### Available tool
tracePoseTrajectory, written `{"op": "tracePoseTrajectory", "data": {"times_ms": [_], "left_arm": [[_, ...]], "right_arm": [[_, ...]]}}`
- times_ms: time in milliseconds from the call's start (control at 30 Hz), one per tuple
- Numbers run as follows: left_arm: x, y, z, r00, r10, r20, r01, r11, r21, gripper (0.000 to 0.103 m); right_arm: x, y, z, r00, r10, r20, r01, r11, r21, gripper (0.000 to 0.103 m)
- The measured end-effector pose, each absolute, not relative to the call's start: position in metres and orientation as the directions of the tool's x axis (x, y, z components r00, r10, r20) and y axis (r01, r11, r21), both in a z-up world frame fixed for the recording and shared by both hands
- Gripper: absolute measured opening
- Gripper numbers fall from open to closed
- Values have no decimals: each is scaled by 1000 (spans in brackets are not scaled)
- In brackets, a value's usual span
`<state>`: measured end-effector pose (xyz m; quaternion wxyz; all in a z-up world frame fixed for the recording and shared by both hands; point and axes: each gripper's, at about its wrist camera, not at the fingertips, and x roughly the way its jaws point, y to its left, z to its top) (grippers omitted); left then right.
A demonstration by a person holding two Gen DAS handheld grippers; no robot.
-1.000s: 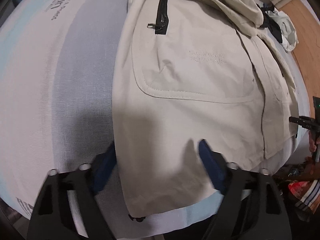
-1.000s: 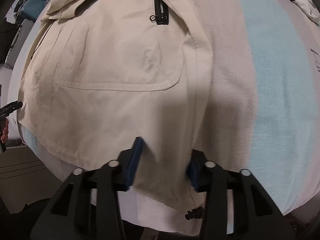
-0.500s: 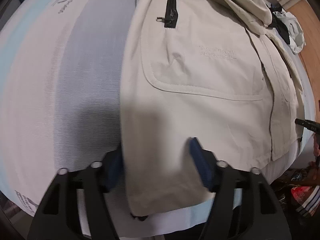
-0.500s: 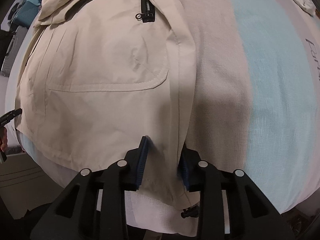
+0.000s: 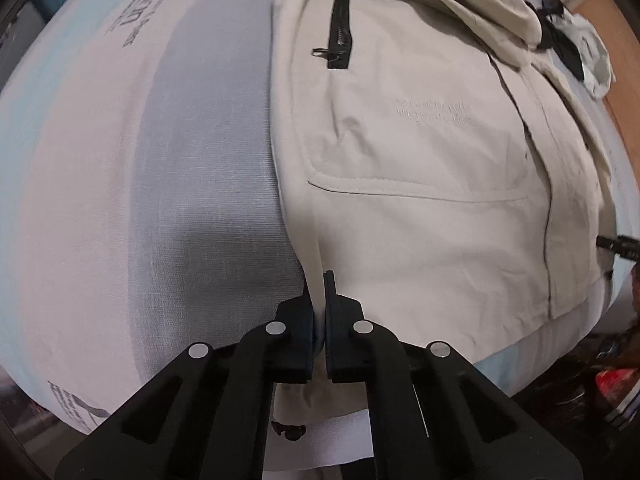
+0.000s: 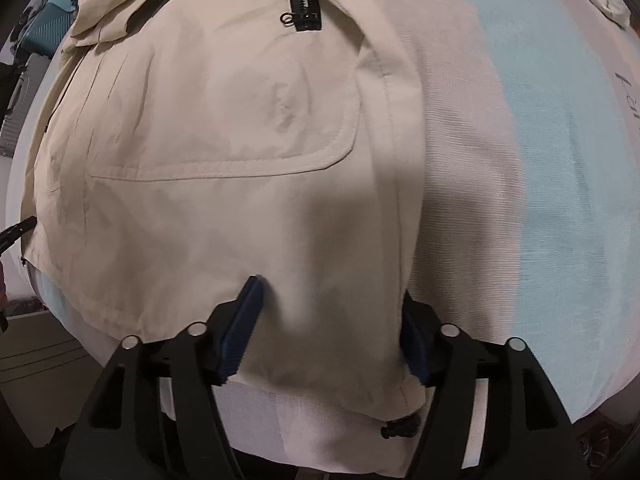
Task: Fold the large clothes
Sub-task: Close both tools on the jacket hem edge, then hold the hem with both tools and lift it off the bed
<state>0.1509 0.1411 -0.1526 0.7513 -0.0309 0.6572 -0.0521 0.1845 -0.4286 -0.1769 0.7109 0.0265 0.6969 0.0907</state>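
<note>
A large beige jacket (image 5: 420, 184) lies flat on a striped bed sheet (image 5: 120, 160), with patch pockets and black zippers. My left gripper (image 5: 319, 280) is shut on the jacket's left side edge near the hem, pinching a ridge of fabric. In the right wrist view the same jacket (image 6: 224, 152) fills the left half. My right gripper (image 6: 332, 300) is open, its blue-padded fingers (image 6: 246, 320) spread across the jacket's right side edge near the hem. The cloth lies loose between them.
The sheet (image 6: 540, 160) has pale blue, grey and white stripes with dark lettering. A black drawcord toggle (image 6: 398, 428) hangs at the hem. Other clothing (image 5: 580, 52) lies at the far right. A teal suitcase (image 6: 48, 28) stands beyond the bed.
My left gripper has shut on the jacket's left edge. My right gripper, nearly shut half a second ago, has opened wide over the right edge.
</note>
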Motion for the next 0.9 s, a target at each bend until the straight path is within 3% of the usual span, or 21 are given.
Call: {"op": "tracePoseTrajectory", "data": {"times_ms": [200, 333, 400, 433, 467, 567, 733, 800, 900], "left_arm": [[155, 121, -163, 115, -86, -990, 22, 996, -84, 10], [154, 120, -166, 94, -103, -990, -4, 995, -104, 20], [156, 118, -168, 76, -165, -983, -11, 986, -166, 44], [155, 116, -170, 60, -200, -978, -6, 980, -200, 70], [154, 111, -172, 45, -209, -977, 3, 978, -210, 87], [150, 89, -177, 35, -157, -987, 81, 985, -153, 97], [160, 88, -180, 62, -192, -980, 2, 981, -192, 96], [163, 87, -177, 77, -174, -982, 0, 985, -175, 84], [163, 95, -175, 86, -167, -982, -23, 985, -170, 58]], "right_arm": [[181, -439, -175, 14, 183, -983, -87, 980, 181, 59], [180, -450, -174, 8, 210, -978, -48, 977, 210, 45], [181, -458, -175, 6, 228, -974, -22, 973, 228, 32], [182, -462, -175, 6, 243, -970, -9, 970, 243, 23], [182, -465, -174, 7, 255, -967, 1, 967, 255, 15], [182, -469, -170, 10, 279, -960, -2, 960, 279, 6], [186, -463, -167, 5, 249, -969, -47, 968, 248, 6], [184, -455, -168, 3, 231, -973, -62, 971, 230, 6], [182, -445, -172, 3, 211, -978, -72, 975, 210, 6]]}}
